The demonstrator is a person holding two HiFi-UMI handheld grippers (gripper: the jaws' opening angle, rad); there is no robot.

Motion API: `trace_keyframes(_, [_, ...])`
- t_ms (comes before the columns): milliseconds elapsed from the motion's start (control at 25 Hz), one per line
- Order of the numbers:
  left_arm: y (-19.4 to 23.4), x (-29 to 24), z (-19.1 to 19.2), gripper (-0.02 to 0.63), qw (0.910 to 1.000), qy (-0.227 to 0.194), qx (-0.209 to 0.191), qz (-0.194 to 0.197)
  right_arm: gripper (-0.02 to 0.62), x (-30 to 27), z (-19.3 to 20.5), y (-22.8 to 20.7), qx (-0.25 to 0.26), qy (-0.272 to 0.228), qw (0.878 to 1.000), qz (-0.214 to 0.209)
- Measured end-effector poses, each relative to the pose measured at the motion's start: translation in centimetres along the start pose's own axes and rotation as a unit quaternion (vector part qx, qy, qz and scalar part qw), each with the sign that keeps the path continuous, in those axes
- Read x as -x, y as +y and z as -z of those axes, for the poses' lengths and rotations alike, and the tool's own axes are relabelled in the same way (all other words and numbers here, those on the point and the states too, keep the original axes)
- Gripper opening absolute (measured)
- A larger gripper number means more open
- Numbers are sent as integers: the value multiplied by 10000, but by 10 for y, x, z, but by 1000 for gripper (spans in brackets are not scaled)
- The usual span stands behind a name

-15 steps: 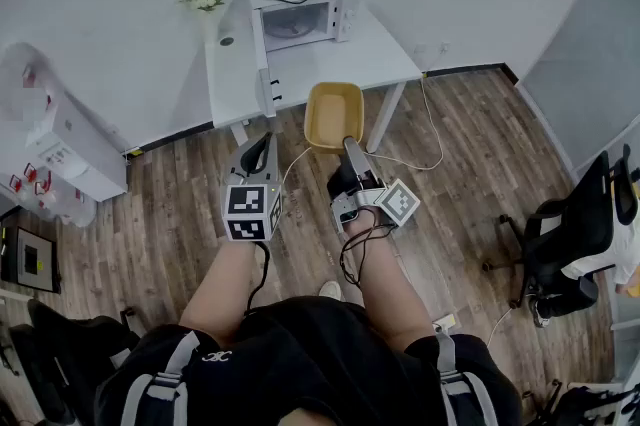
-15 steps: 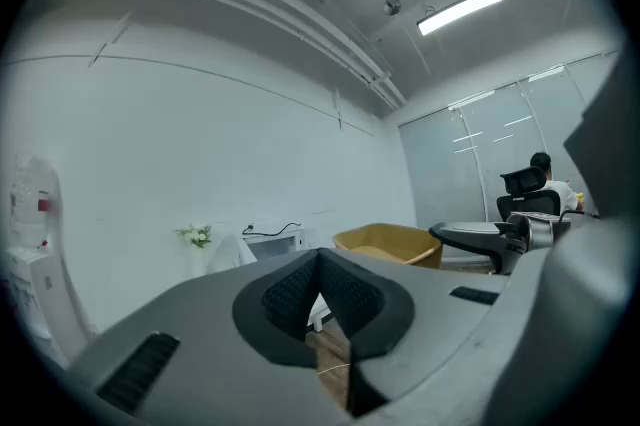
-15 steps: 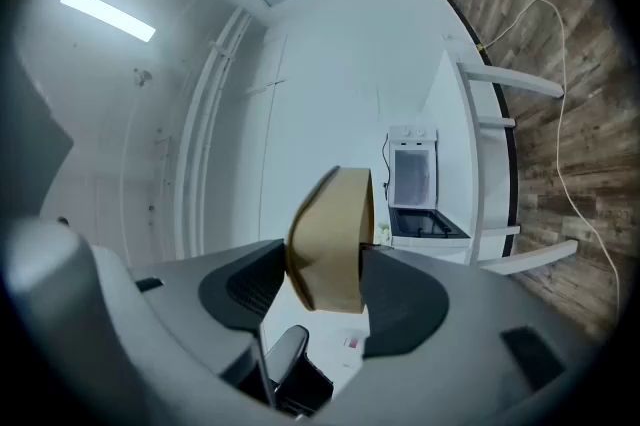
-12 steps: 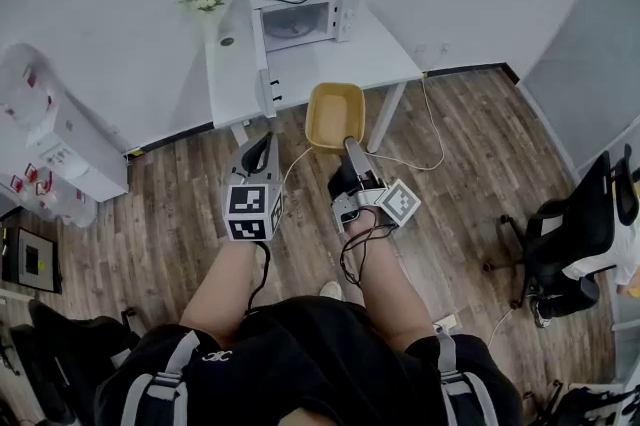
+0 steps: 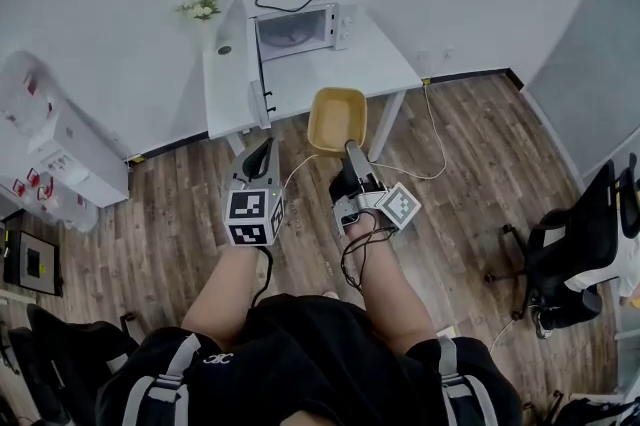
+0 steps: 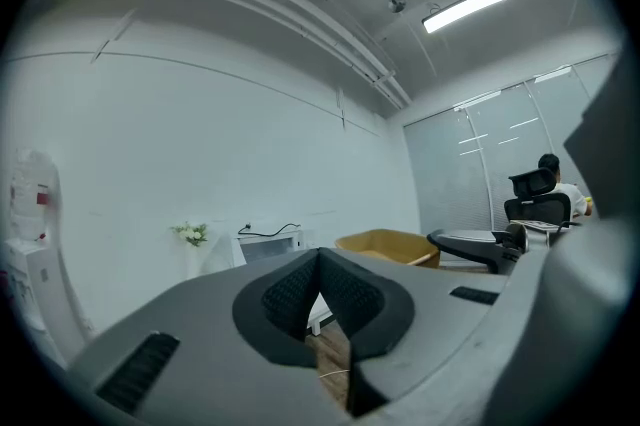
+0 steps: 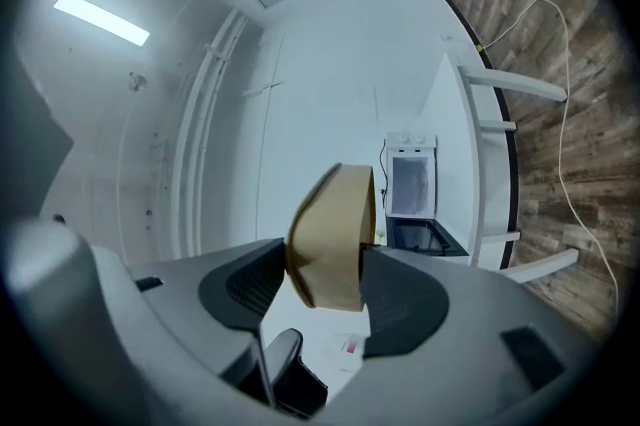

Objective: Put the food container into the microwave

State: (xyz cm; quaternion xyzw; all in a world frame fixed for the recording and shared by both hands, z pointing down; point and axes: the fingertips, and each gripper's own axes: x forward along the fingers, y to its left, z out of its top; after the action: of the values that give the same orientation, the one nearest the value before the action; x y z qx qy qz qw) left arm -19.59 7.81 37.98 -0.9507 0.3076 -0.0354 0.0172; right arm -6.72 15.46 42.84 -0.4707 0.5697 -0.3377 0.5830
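A tan food container (image 5: pixel 336 118) hangs in the air just in front of the white table (image 5: pixel 375 64), and my right gripper (image 5: pixel 349 147) is shut on its near rim. In the right gripper view the container (image 7: pixel 335 234) sits clamped between both pads. The white microwave (image 5: pixel 295 30) stands at the back of the table with its door (image 5: pixel 260 79) swung open to the left and its cavity showing. My left gripper (image 5: pixel 266 143) floats left of the container, shut and holding nothing; its pads (image 6: pixel 345 289) meet at the tip.
A small vase of flowers (image 5: pixel 202 7) stands left of the microwave. A white dispenser (image 5: pixel 60 149) is against the left wall. A cable (image 5: pixel 432 139) trails over the wood floor beside the table leg. An office chair (image 5: pixel 585 234) stands at the right.
The table and microwave have come slightly nearer in the head view. Both grippers and the held container have moved a little forward toward the table's front edge.
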Motion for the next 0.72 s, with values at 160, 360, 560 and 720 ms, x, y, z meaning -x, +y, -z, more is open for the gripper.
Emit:
trace_keyframes(160, [-10, -12, 2, 9, 10000, -13, -5, -86, 238, -5, -18, -1, 10, 81, 9998, -155])
trace_keyframes(360, [-18, -25, 8, 10, 9999, 26, 0, -163, 238, -8, -31, -6, -115, 201, 9994, -274])
trace_keyframes(560, [-24, -45, 9, 11, 9999, -5, 2, -150, 238, -15, -48, -17, -139, 208, 9993, -283])
trace_keyframes(720, [-26, -69, 11, 10, 9998, -87, -76, -164, 238, -28, -66, -34, -131, 195, 9995, -226])
